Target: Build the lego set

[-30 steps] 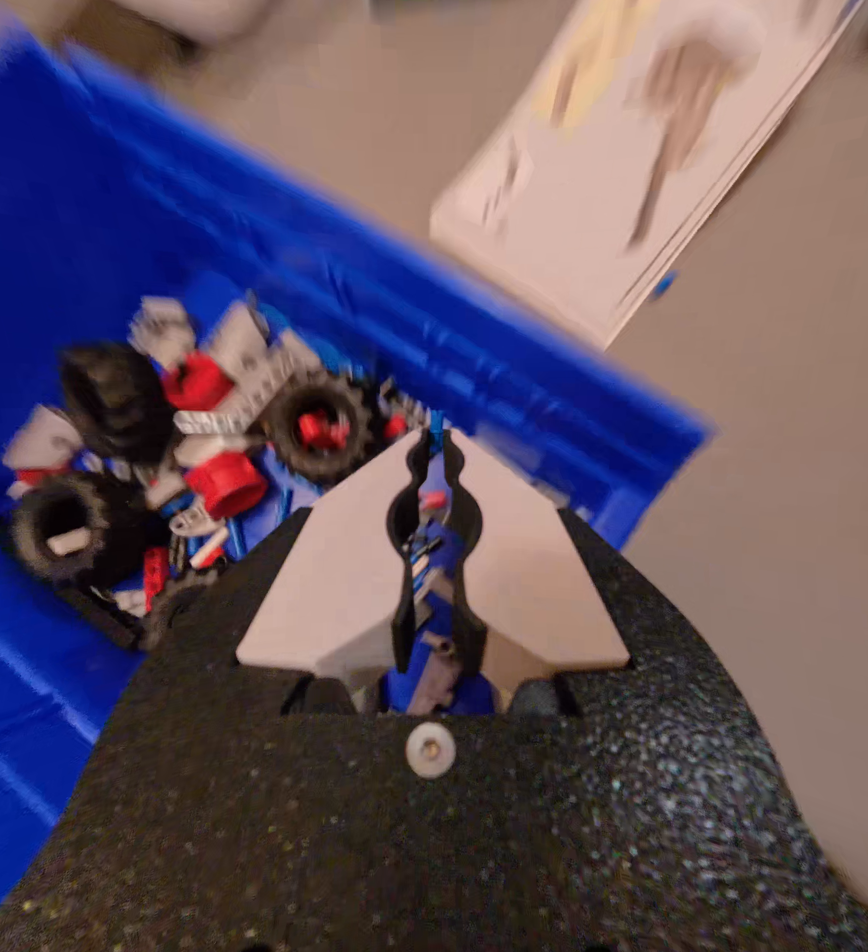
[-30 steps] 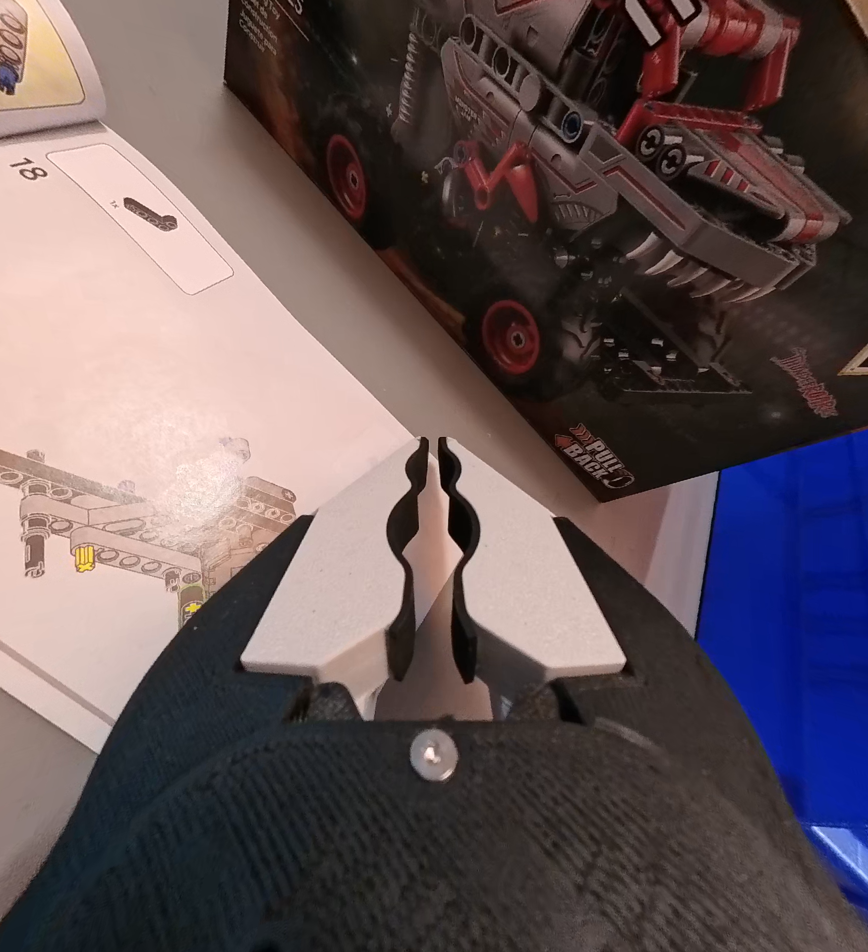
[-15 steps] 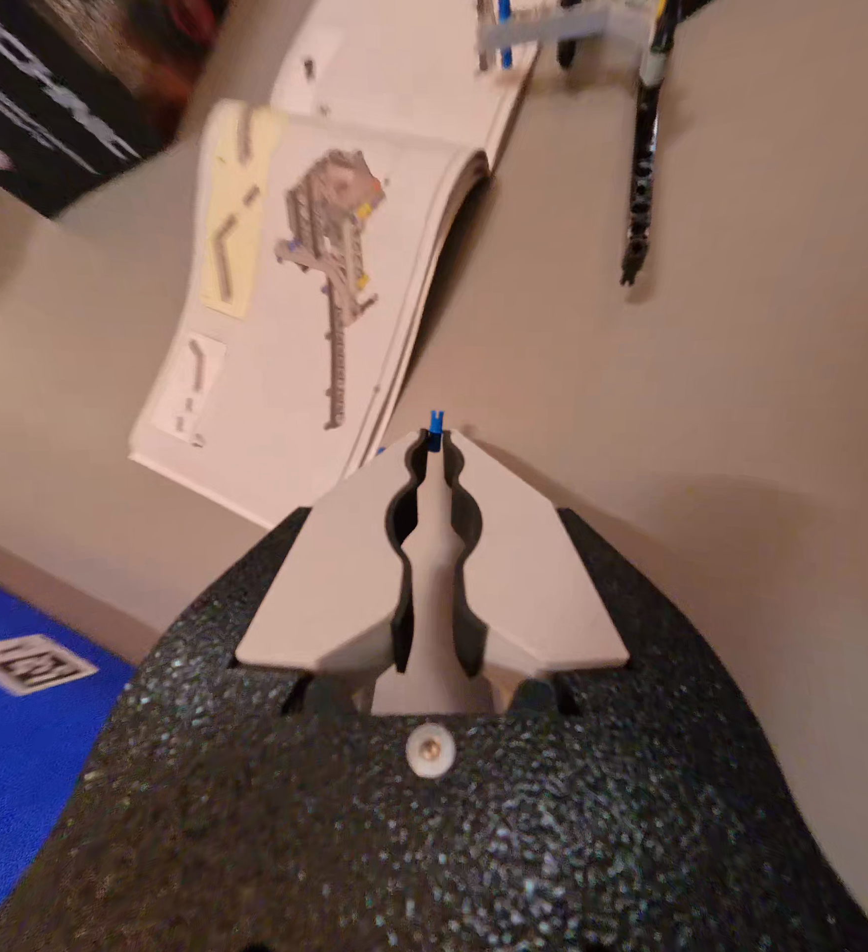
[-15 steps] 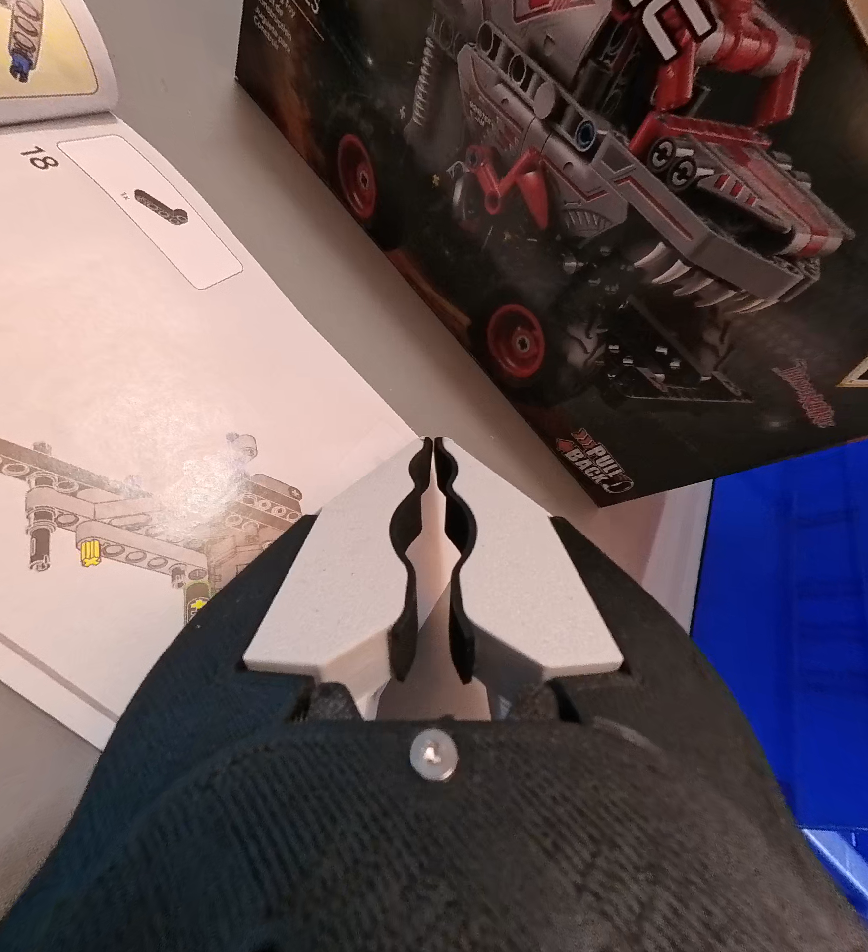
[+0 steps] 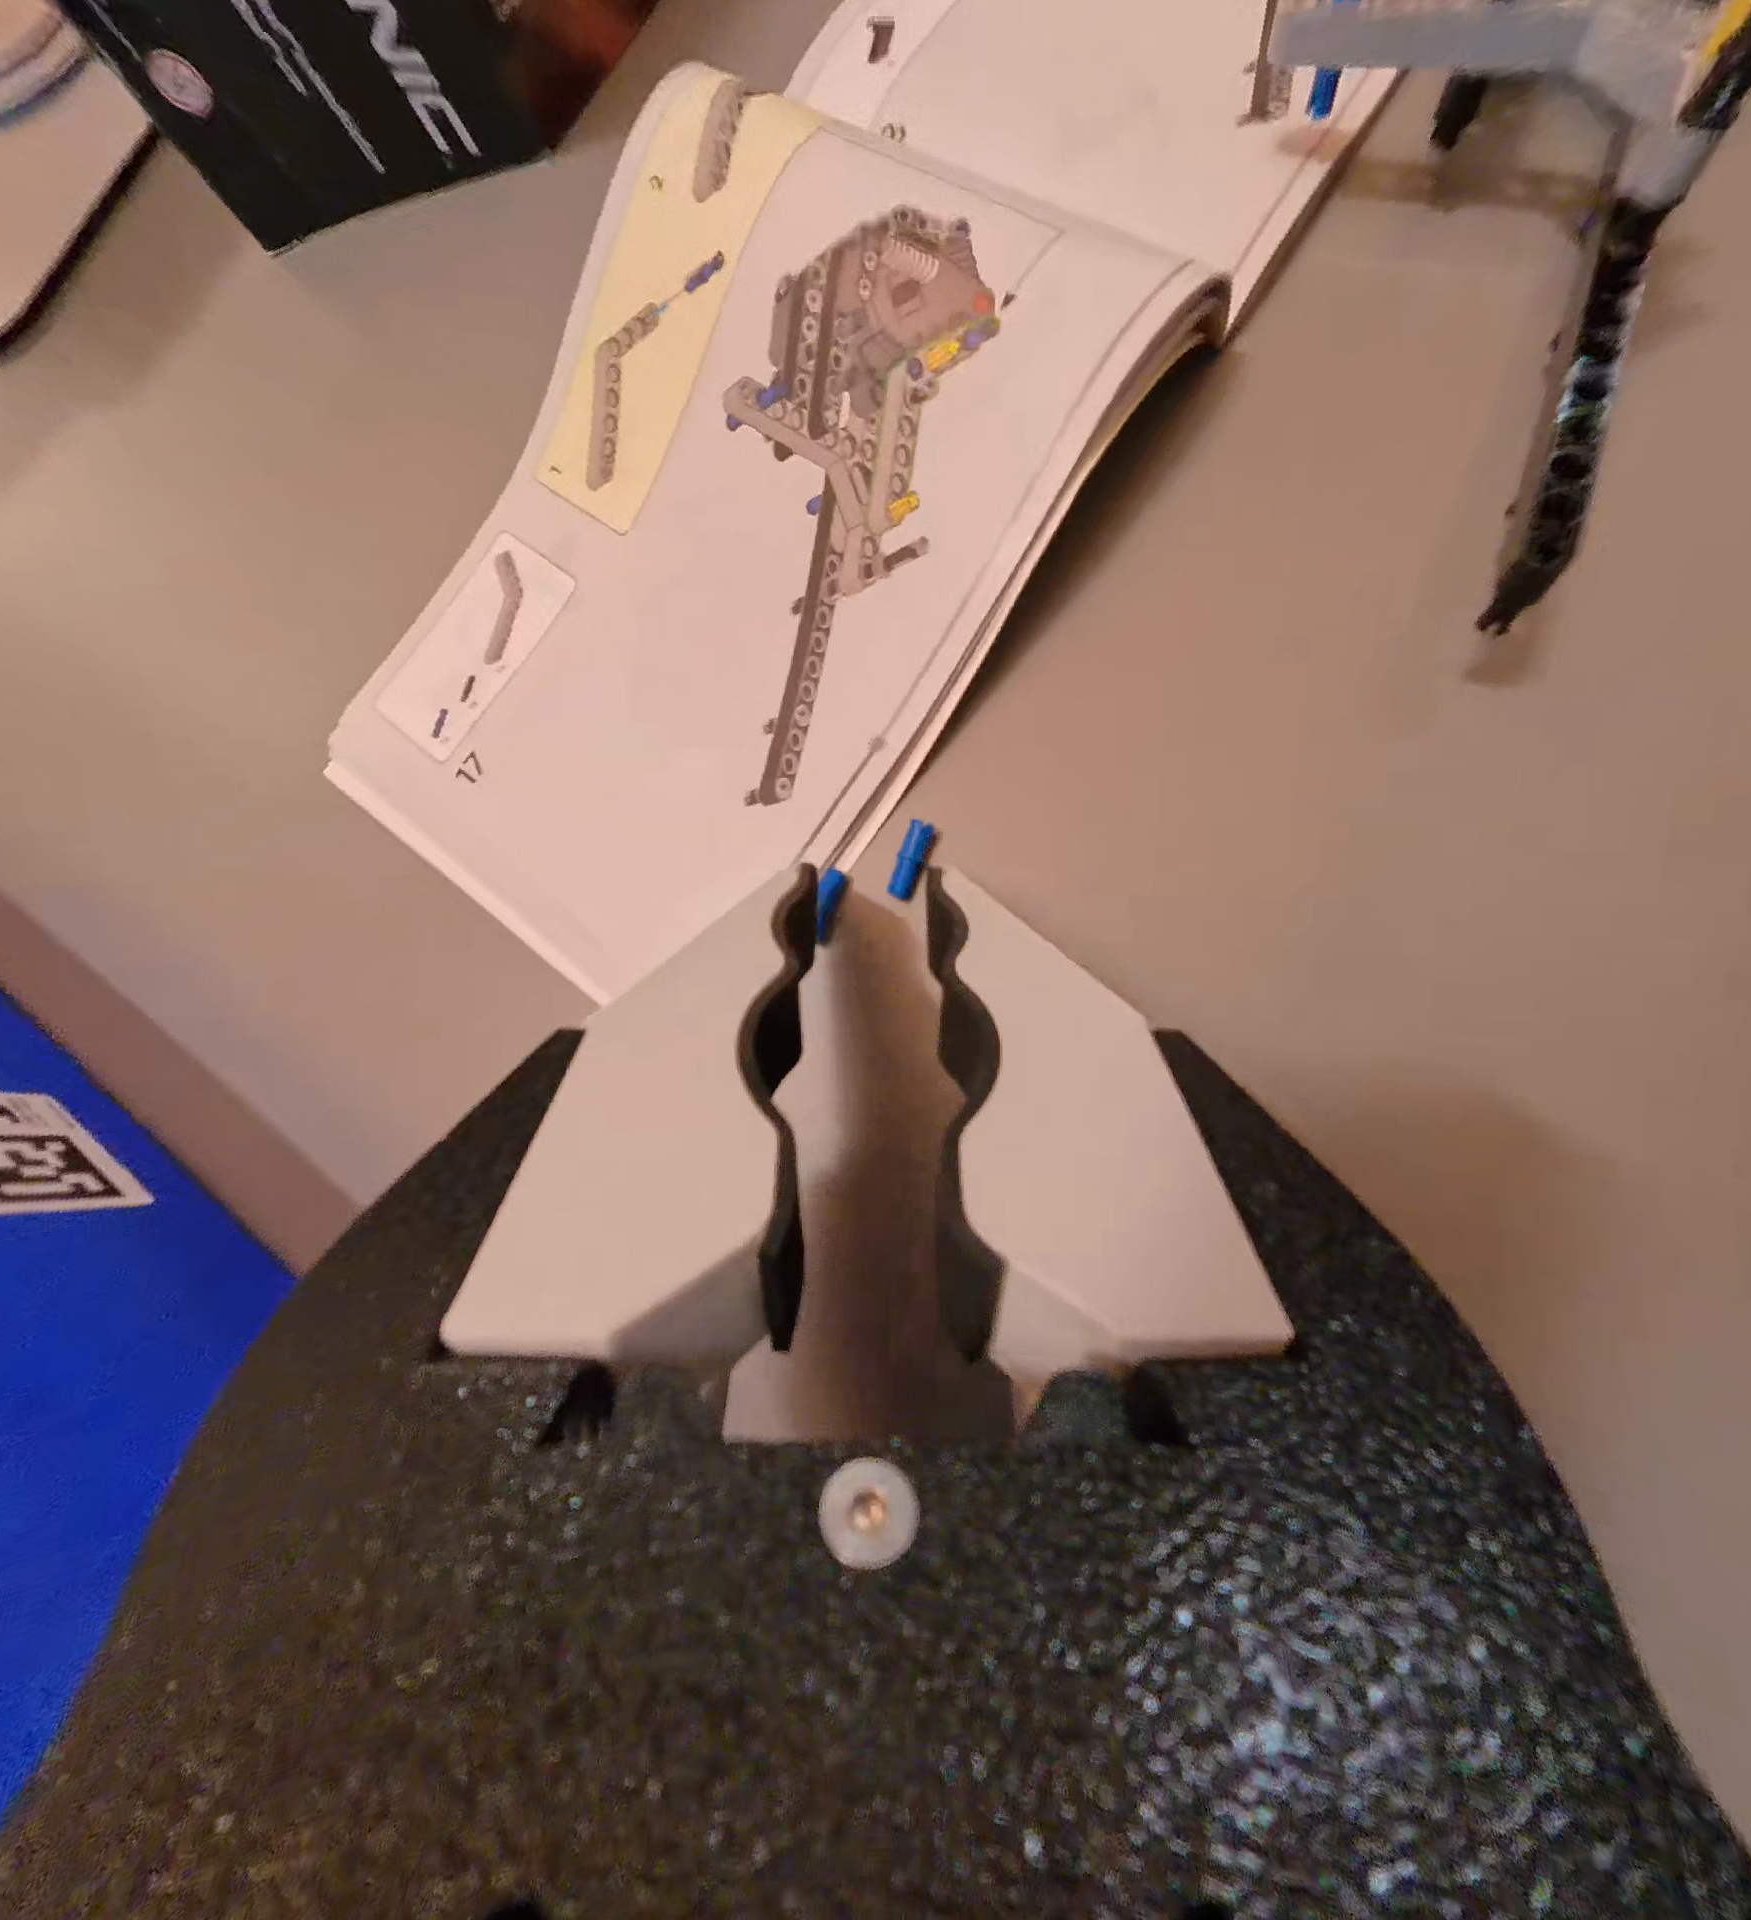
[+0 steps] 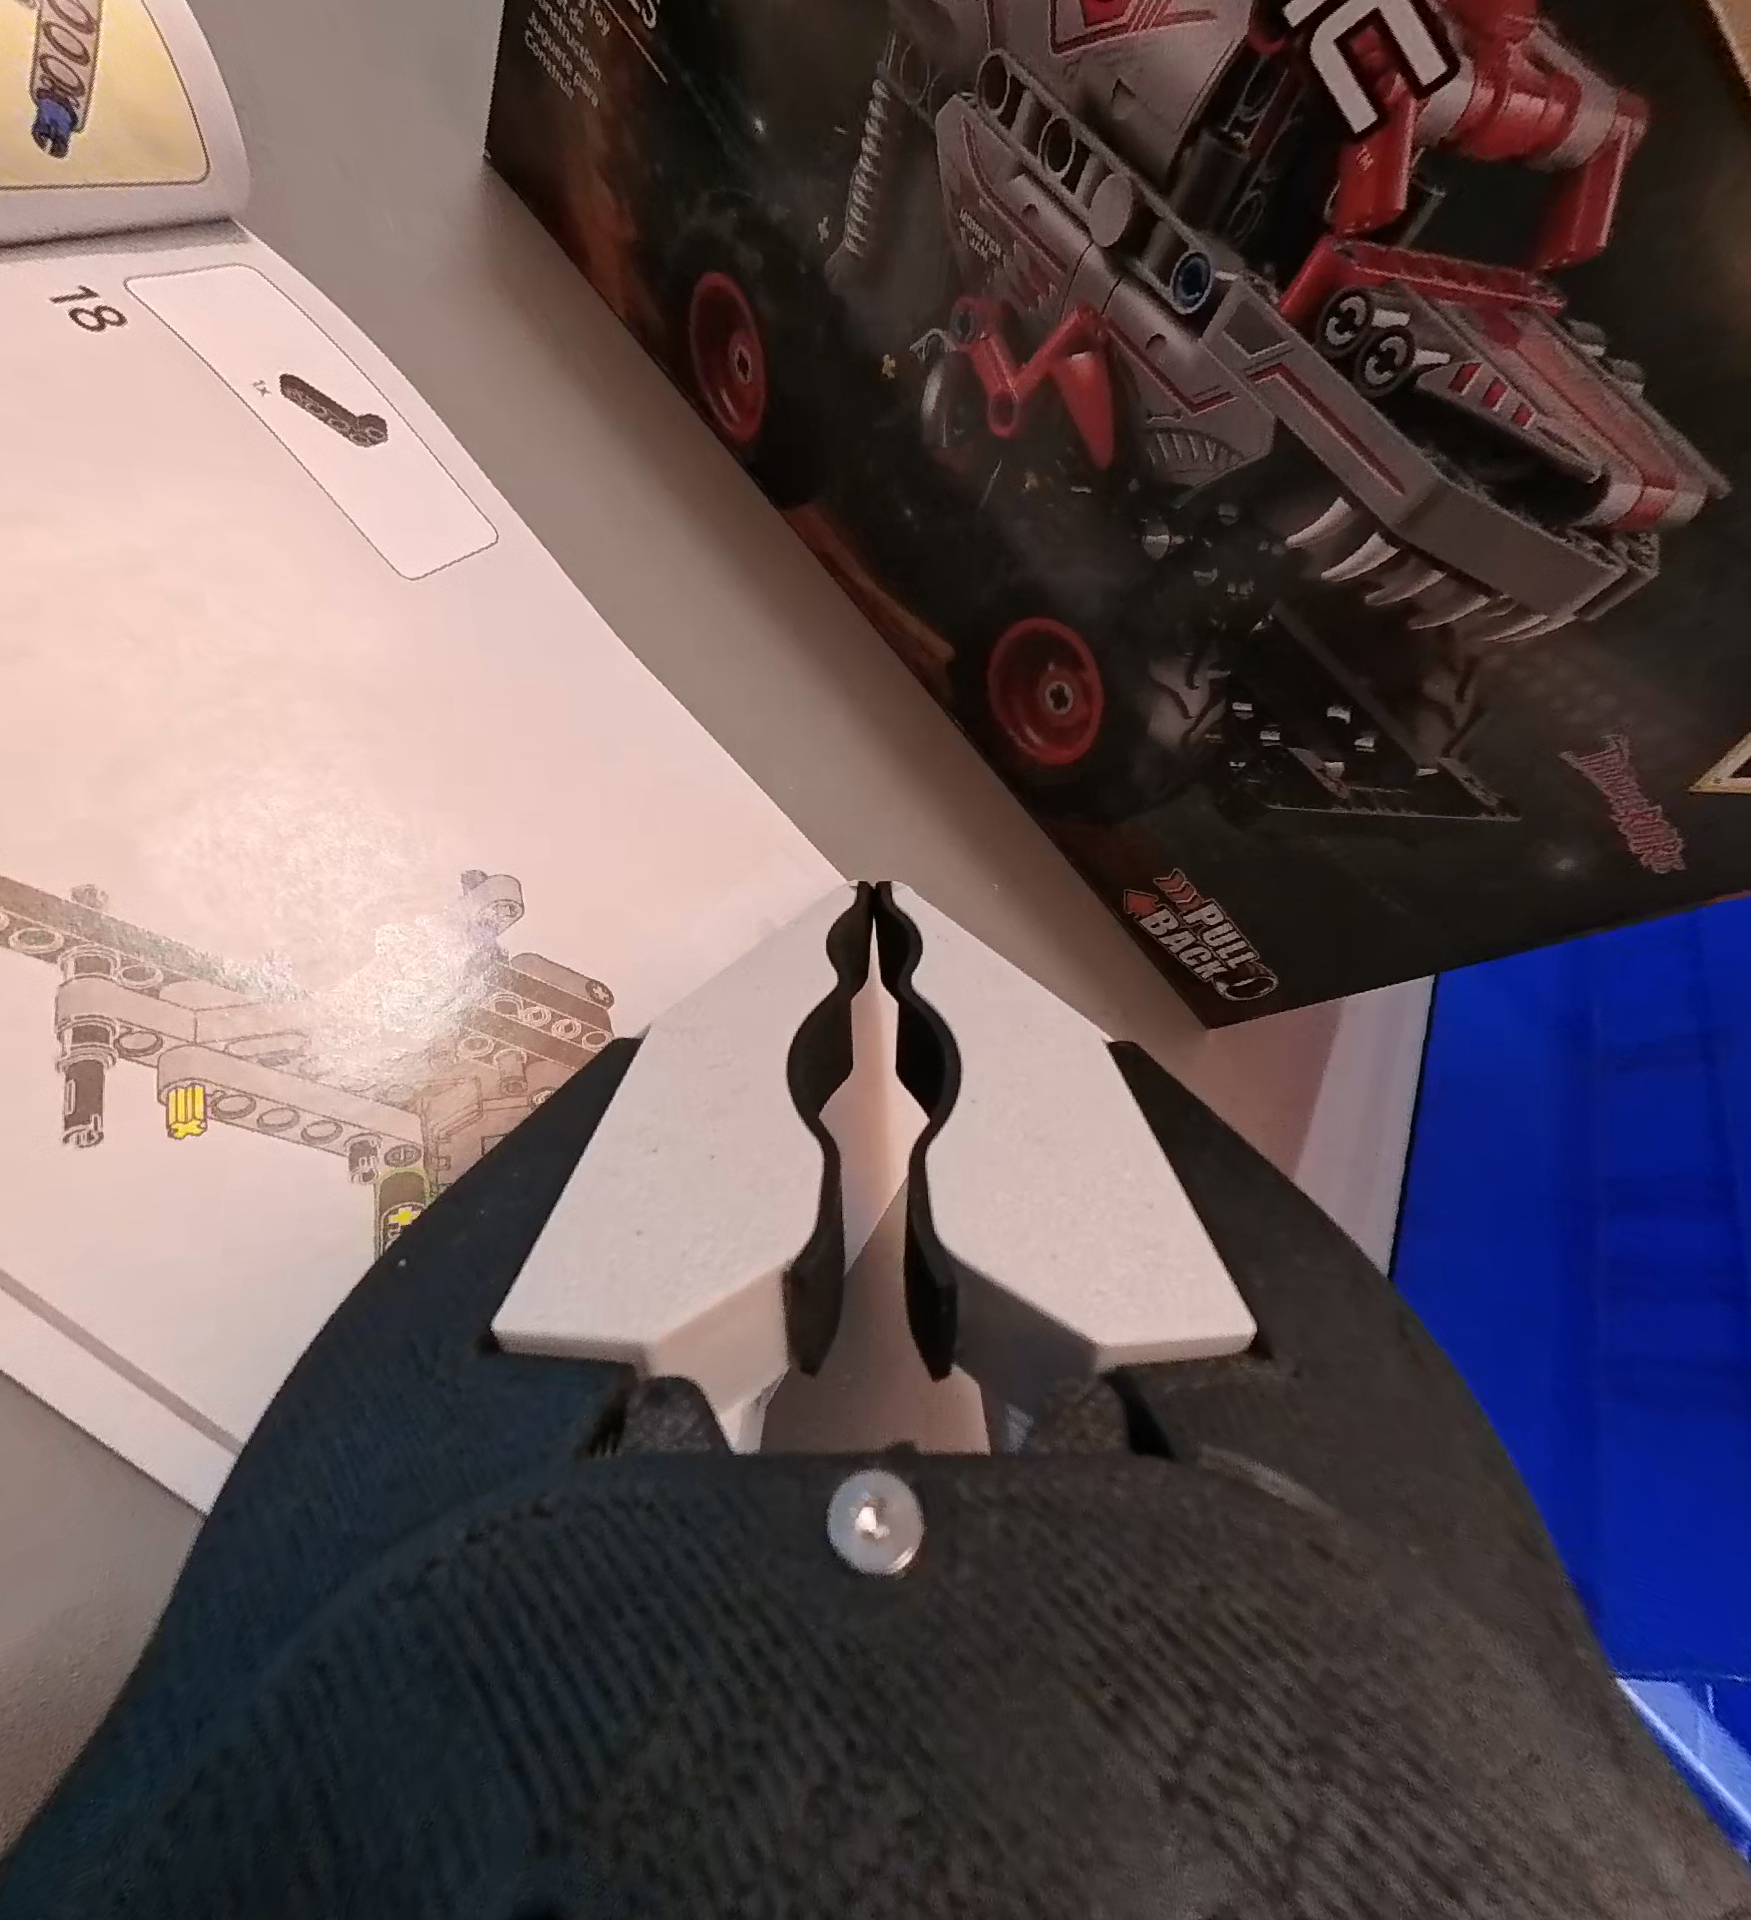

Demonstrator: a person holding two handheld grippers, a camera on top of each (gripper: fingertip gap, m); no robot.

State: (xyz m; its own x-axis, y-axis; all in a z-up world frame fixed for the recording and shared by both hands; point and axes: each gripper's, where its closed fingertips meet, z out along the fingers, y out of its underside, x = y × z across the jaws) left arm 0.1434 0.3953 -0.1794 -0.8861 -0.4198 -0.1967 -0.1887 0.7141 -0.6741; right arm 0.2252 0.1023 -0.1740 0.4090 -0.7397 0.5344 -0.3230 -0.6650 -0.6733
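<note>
The left gripper (image 5: 866, 883) has its jaws parted by a narrow gap. Two small blue pins show at the tips: one pin (image 5: 830, 891) lies against the left jaw tip, a second pin (image 5: 910, 857) sits just off the right jaw tip. Whether either is held or lies on the desk (image 5: 1370, 935) cannot be told.

Ahead of the left gripper the open manual (image 5: 798, 468) lies on the desk, its pages bowed upward at the spine. At the far right corner of the left wrist view stands a blurred grey and black build (image 5: 1577, 208), partly over the manual's far page. The black box (image 5: 331, 94) sits at the far left, and a blue bin (image 5: 40, 1403) with a white tag (image 5: 24, 1153) lies at the near left.

The right wrist view alone shows the box (image 6: 1214, 416) face with its red and grey truck picture, and the manual (image 6: 227, 675) page beside it. The right gripper (image 6: 873, 894) has its jaws closed to touching at the tips, holding nothing. The bin (image 6: 1629, 1247) borders its right side.

Bare desk lies to the right of the manual in the left wrist view, and a bare strip separates manual and box.
</note>
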